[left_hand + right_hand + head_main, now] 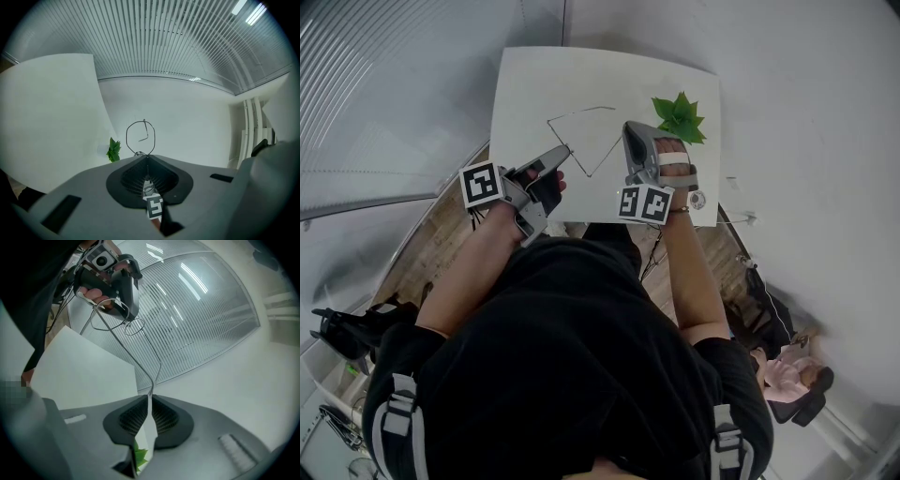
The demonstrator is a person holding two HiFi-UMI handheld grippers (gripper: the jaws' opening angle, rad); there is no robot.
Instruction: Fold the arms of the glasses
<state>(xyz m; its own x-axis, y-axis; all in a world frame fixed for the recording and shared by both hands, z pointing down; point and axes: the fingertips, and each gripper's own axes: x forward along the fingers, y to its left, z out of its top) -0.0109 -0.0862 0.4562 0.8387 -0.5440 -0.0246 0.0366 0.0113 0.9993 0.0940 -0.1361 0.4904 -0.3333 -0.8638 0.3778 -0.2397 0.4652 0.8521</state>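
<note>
my left gripper point(147, 158) fingers clenched on glasses point(572, 150) frame by the lens, right gripper point(150, 398) fingers clenched on one arm tip, glasses held above white counter point(534, 84)

White table point(534, 84), green plant point(680, 117) near its right edge, wooden floor point(441, 246) below
</note>
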